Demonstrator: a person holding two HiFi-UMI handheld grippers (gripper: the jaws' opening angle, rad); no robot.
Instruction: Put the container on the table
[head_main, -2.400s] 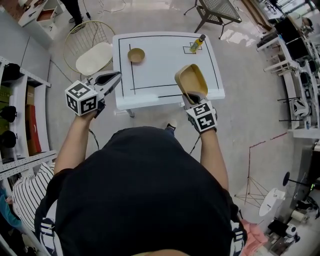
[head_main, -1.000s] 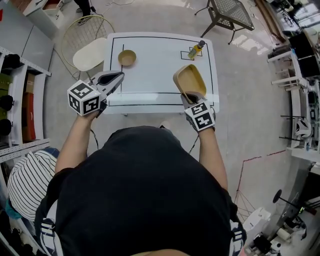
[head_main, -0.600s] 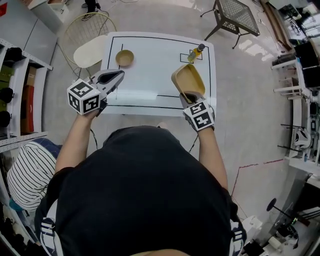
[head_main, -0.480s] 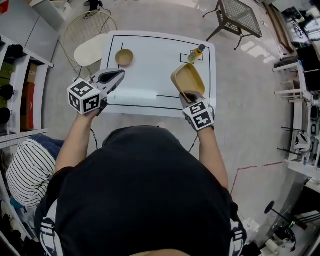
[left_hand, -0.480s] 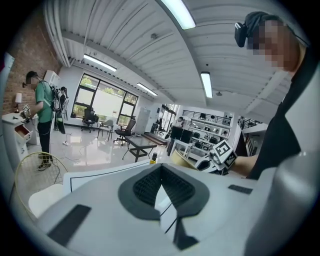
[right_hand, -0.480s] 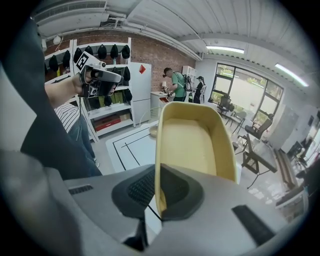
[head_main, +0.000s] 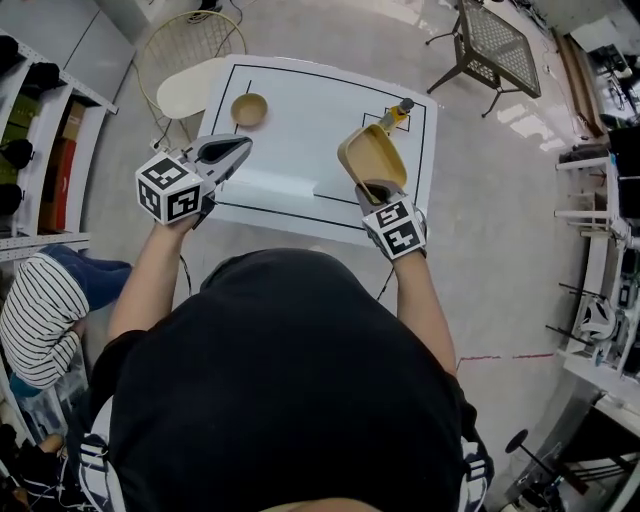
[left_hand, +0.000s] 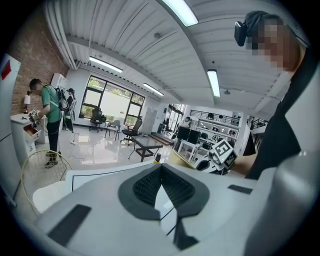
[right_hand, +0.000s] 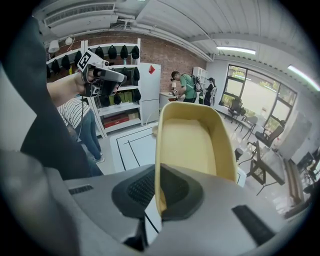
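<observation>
The container (head_main: 372, 157) is a shallow yellow tray held tilted above the near right part of the white table (head_main: 300, 120). My right gripper (head_main: 375, 190) is shut on its near rim; in the right gripper view the container (right_hand: 195, 142) stands up between the pads of the right gripper (right_hand: 157, 192). My left gripper (head_main: 228, 152) hovers over the table's near left edge, shut with nothing in it. In the left gripper view the left gripper (left_hand: 161, 170) has its pads meeting at the tips, and the right hand's marker cube (left_hand: 222, 152) shows beyond.
A small wooden bowl (head_main: 249, 108) sits at the table's far left and a bottle (head_main: 396, 115) stands in a marked square at the far right. A round wire chair (head_main: 190, 60), shelves (head_main: 40, 130), a person in a striped shirt (head_main: 40, 320) and a mesh chair (head_main: 495, 45) surround the table.
Both grippers have moved forward over the table's near edge, and the table now sits skewed in view. The container stays in the right gripper; the left stays shut.
</observation>
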